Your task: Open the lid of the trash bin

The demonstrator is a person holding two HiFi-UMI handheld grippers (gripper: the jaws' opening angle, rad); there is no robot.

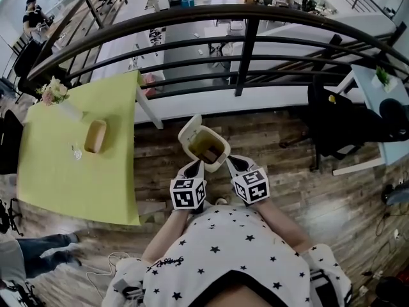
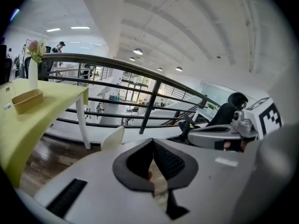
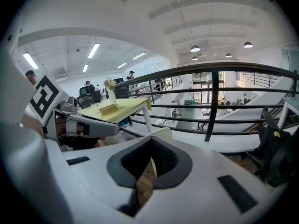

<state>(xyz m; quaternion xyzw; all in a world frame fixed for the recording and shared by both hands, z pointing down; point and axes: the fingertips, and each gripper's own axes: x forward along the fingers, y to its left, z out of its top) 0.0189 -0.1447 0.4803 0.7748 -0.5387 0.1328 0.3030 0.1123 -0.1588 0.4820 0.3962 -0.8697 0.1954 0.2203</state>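
A small cream trash bin (image 1: 206,147) stands on the wooden floor just in front of me. Its lid (image 1: 189,130) is tipped up at the bin's far left side, and brown contents show inside. My left gripper (image 1: 195,167) sits at the bin's near left rim and my right gripper (image 1: 234,163) at its near right rim. Both are shut with nothing between the jaws. In the left gripper view the raised lid (image 2: 113,138) shows beyond the closed jaws (image 2: 153,140). In the right gripper view the lid (image 3: 161,133) peeks over the closed jaws (image 3: 152,139).
A yellow-green table (image 1: 77,165) stands to the left with a wooden tray (image 1: 95,135) and a flower vase (image 1: 56,94). A dark railing (image 1: 246,43) runs just behind the bin. A black chair (image 1: 332,123) stands at the right. Someone's legs (image 1: 38,254) show at lower left.
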